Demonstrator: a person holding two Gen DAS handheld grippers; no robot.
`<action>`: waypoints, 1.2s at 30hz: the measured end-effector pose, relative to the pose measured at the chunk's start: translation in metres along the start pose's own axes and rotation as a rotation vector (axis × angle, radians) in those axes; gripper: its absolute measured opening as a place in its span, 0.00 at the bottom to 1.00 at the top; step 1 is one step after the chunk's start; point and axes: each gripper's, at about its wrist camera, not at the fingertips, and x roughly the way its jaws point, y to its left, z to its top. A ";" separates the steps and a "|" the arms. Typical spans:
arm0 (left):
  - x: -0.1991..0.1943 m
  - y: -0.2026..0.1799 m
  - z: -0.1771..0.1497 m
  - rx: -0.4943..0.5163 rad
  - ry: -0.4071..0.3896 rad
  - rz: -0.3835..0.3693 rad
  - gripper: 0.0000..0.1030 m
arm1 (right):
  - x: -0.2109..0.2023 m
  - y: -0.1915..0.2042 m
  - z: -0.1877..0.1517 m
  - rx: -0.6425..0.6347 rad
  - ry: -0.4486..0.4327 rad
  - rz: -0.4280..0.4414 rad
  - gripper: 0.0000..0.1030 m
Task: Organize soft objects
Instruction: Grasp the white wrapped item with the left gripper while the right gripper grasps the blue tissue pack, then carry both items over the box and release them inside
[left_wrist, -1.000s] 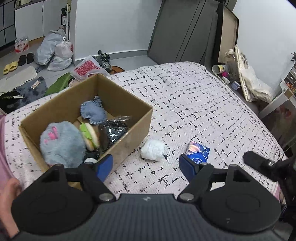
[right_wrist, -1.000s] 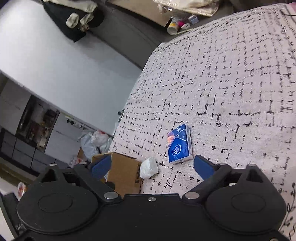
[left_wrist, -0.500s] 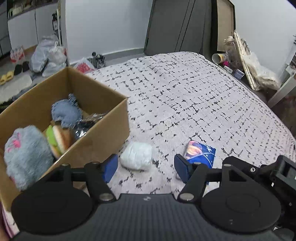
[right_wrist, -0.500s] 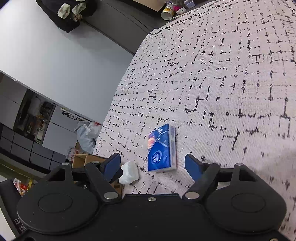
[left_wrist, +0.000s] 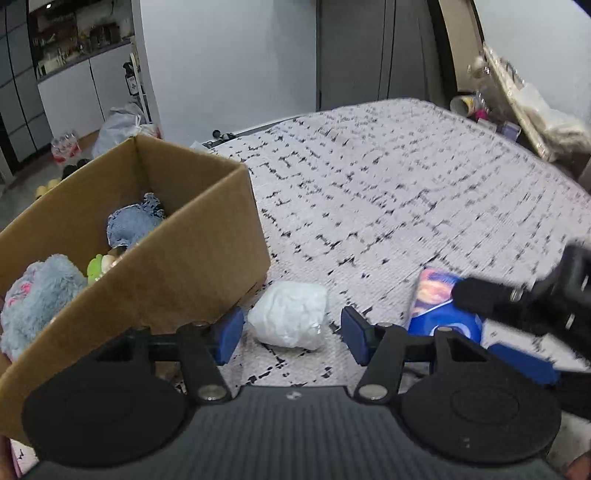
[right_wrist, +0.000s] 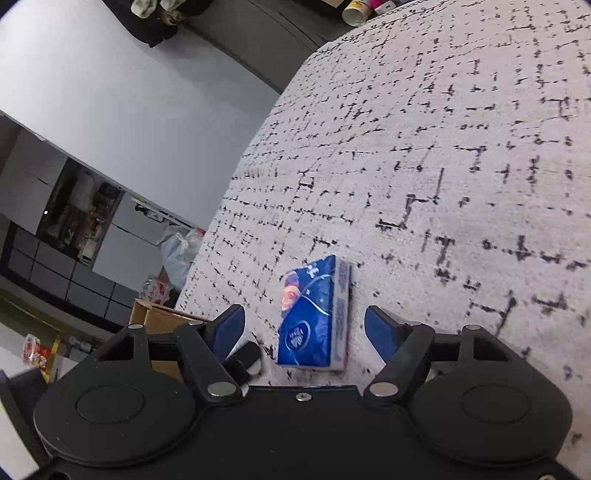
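Note:
A white crumpled soft bundle (left_wrist: 290, 319) lies on the patterned bedspread beside the cardboard box (left_wrist: 192, 266). My left gripper (left_wrist: 291, 334) is open, its blue pads on either side of the bundle, not touching. A blue tissue pack (right_wrist: 317, 321) lies on the bed; my right gripper (right_wrist: 304, 332) is open with the pack between its pads. The pack also shows in the left wrist view (left_wrist: 437, 306), partly behind the right gripper. The box holds a grey-blue plush (left_wrist: 35, 295), a denim-blue soft toy (left_wrist: 133, 223) and a green-topped toy (left_wrist: 99, 264).
The bedspread (left_wrist: 406, 192) stretches away to the right and far side. Past the bed's far right edge stand a cup and bags (left_wrist: 517, 107). White bags (left_wrist: 122, 125) sit on the floor behind the box.
Both grippers have moved down and forward. The left one now straddles the white bundle, and the right one now straddles the blue tissue pack. The box has shifted left in view.

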 end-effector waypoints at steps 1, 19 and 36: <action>0.003 0.000 -0.001 0.000 0.009 0.003 0.57 | 0.002 -0.001 0.000 0.000 -0.002 0.005 0.69; 0.010 0.019 -0.006 -0.110 -0.008 -0.081 0.43 | 0.017 0.004 -0.004 -0.050 0.042 -0.060 0.24; -0.048 0.041 0.009 -0.080 0.042 -0.244 0.43 | -0.039 0.046 -0.015 -0.100 -0.098 -0.175 0.21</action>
